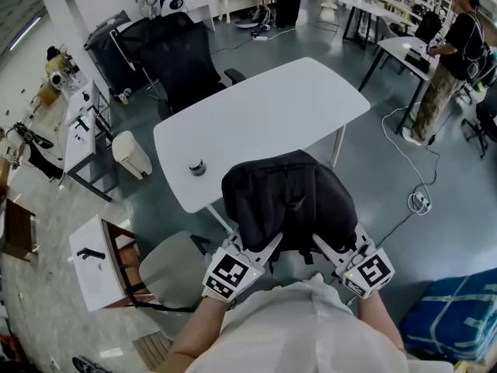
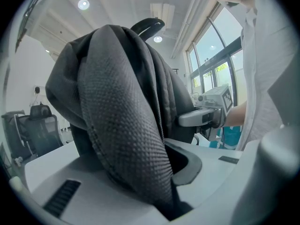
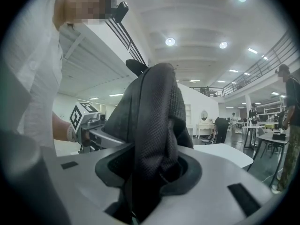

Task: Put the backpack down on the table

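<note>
Head view: the left gripper [image 1: 266,245] and the right gripper [image 1: 327,247] each have their jaws closed on the lower part of a black backpack [image 1: 289,199]. One is at each bottom corner. The bag stands upright, rounded at the top, over the near edge of the white table [image 1: 256,115]. Its bulk covers that edge, so I cannot tell whether its base rests on the top. A small dark round tin [image 1: 197,167] sits near the table's near left corner, apart from the bag. The person's pale shirt [image 1: 303,329] cuts off both forearms.

Left gripper view: the pale, smooth plastic jaws stand only narrowly apart. They are pressed on a thick fold of coarse, dimpled mesh fabric that fills the gap. Smoother dark cloth rises behind it, topped by a curved carry handle. The other gripper shows beyond the bag's edge.

Right gripper view: the jaws stand somewhat wider and clamp a bunched, wrinkled wad of the same mesh. The fold hides the pads. The table top shows behind the bag, to the right.
</note>
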The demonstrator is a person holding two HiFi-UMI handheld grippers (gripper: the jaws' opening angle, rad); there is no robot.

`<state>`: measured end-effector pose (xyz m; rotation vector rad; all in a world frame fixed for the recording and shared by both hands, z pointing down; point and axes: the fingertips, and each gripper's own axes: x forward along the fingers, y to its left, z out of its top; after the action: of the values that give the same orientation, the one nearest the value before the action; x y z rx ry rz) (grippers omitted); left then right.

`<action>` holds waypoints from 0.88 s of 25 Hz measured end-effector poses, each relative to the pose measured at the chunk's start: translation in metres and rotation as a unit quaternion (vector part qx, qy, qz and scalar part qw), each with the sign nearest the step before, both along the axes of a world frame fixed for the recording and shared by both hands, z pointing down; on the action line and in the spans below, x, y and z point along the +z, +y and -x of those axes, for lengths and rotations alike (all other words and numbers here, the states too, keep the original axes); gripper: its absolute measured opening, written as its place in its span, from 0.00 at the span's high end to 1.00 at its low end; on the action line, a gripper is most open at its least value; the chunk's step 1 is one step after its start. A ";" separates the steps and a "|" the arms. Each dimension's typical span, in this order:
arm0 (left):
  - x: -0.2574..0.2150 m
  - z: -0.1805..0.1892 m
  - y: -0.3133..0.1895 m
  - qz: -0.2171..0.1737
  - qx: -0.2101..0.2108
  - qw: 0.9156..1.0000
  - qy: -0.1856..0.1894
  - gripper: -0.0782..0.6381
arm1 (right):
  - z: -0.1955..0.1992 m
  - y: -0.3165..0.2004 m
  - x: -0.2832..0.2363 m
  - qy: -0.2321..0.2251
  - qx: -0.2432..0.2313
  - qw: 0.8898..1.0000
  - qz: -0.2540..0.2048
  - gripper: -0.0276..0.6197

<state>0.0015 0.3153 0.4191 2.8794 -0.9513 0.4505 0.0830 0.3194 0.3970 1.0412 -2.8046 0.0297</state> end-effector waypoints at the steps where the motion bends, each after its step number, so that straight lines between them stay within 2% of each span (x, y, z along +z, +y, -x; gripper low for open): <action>1: -0.001 0.000 -0.001 -0.001 0.000 1.000 0.000 0.77 | 0.000 -0.001 -0.001 0.000 0.000 1.000 -0.001 0.70; 22: 0.000 0.002 -0.007 -0.005 0.004 1.000 -0.001 0.77 | 0.002 -0.006 0.000 -0.008 0.003 1.000 -0.001 0.70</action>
<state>-0.0009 0.3088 0.4193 2.8938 -0.9466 0.4495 0.0807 0.3137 0.3973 1.0535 -2.8168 0.0376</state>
